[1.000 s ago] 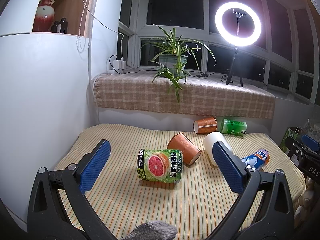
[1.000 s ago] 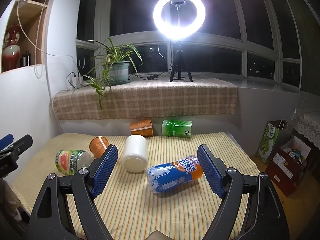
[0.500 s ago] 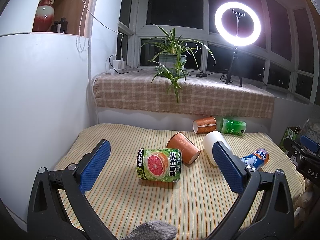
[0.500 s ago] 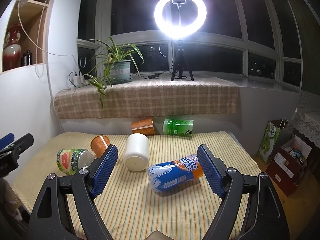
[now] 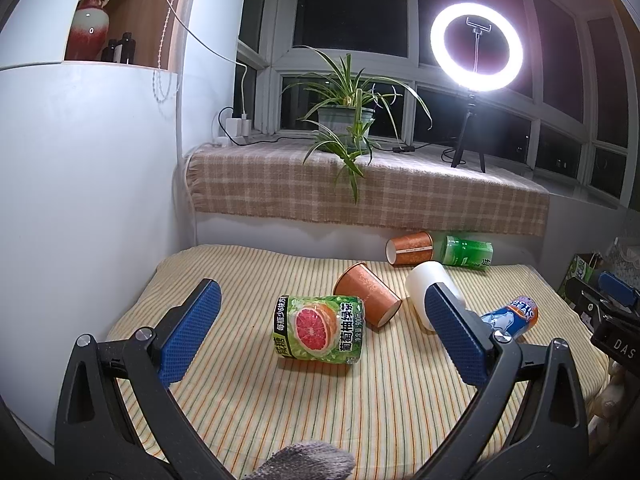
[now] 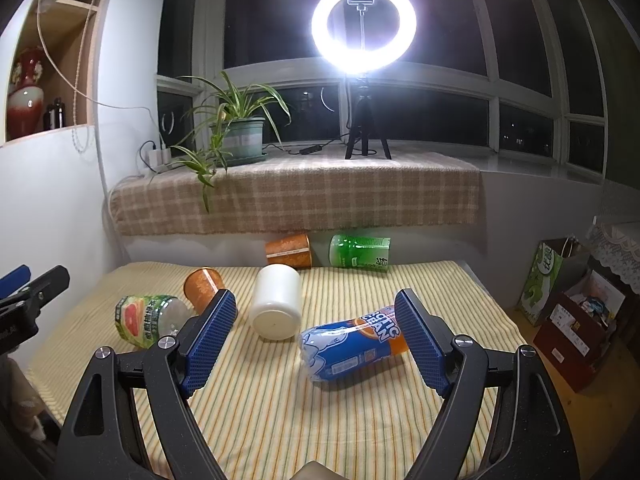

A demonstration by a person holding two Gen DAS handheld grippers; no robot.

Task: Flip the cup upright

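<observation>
while both grippers hang spread and empty, the white cup lies on its side.
its long axis runs 12 to 6, closed base toward the right gripper; left gripper spread too.

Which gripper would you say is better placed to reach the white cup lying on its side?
Probably the right gripper: the white cup lies almost between its open fingers, while the left gripper faces the grapefruit bottle.

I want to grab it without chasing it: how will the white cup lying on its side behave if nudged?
The white cup lies on its round side, so it probably rolls. It looks smooth, perhaps slippery between fingers. The striped cloth under it may damp rolling.
</observation>
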